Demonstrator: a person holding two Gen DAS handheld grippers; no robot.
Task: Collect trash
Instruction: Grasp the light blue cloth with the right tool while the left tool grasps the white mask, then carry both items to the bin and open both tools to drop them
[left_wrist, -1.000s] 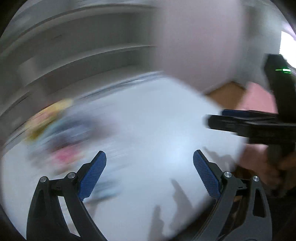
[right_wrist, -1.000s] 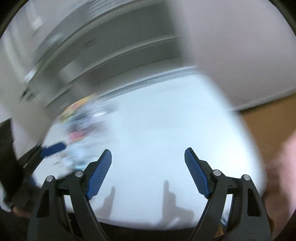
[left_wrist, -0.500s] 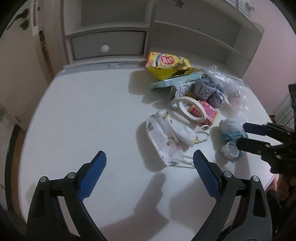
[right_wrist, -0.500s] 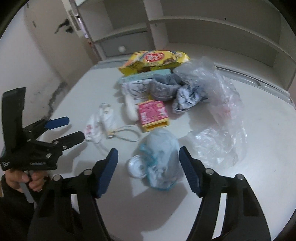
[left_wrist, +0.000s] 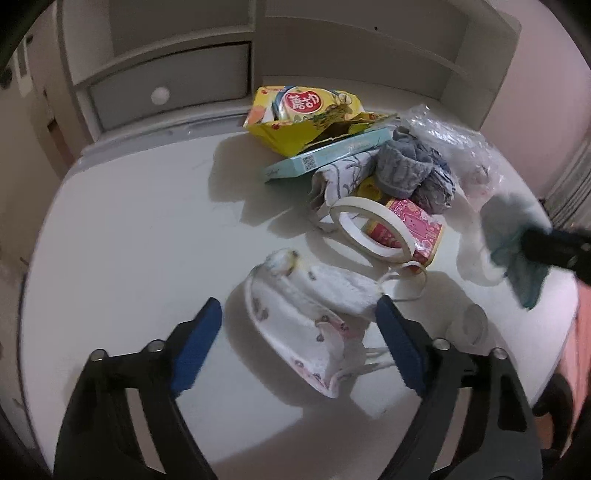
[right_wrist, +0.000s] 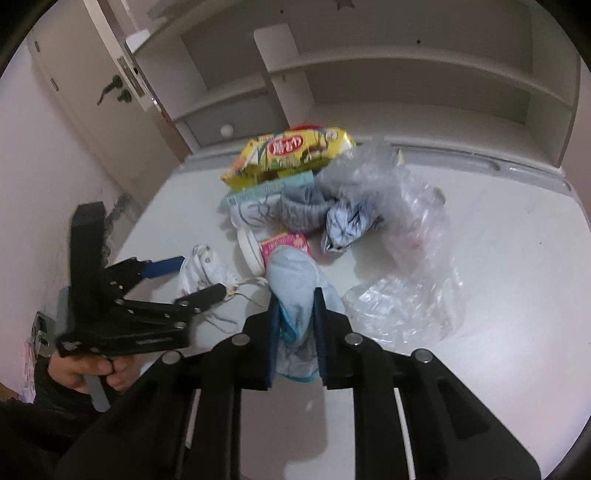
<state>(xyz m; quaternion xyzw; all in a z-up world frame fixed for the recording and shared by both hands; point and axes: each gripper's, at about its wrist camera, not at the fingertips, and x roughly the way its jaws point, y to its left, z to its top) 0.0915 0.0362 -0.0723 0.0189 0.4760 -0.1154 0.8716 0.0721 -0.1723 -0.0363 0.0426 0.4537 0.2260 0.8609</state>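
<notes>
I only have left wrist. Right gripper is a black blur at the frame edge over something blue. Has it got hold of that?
Observer: Yes. In the right wrist view the right gripper has its jaws closed on the light blue crumpled mask.
Operator: Is it lifted?
Observer: Cannot tell; its lower end hangs between the jaws over the white table.
Operator: Anything close on its far side?
Observer: A clear plastic bag lies just right of it, apart from the jaws.
Operator: My left one?
Observer: The left gripper is open, its lower finger by the patterned white mask.
</notes>
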